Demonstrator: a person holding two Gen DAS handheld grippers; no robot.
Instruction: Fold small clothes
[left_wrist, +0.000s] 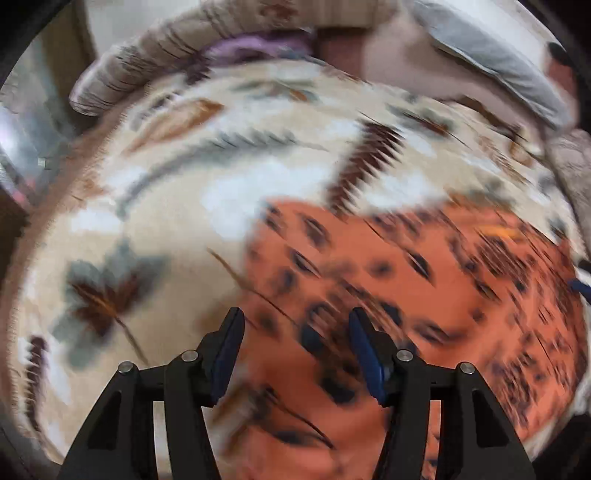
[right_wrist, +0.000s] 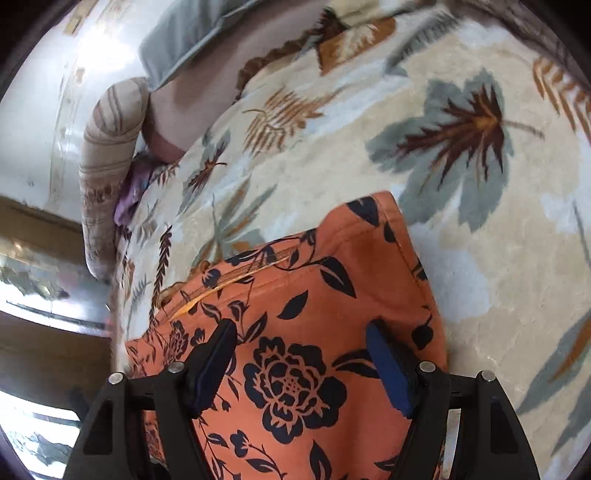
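Note:
An orange garment with a dark floral print (right_wrist: 303, 295) lies flat on a cream leaf-patterned blanket (right_wrist: 461, 229). One squared corner of it points away from me. My right gripper (right_wrist: 301, 328) is over its middle, jaws wide open, nothing pinched between the blue pads. The left wrist view is motion-blurred. It shows the same orange garment (left_wrist: 424, 266) spread across the lower right of that view. My left gripper (left_wrist: 295, 317) is open over the garment's left edge, and no cloth is caught between its fingers.
A striped bolster (right_wrist: 107, 158) and a purple cloth (right_wrist: 129, 199) lie at the blanket's far edge, with a grey pillow (right_wrist: 173, 44) beyond. The left wrist view shows the bolster (left_wrist: 122, 74) and grey pillow (left_wrist: 491, 48) too. The bed drops off left of the right gripper.

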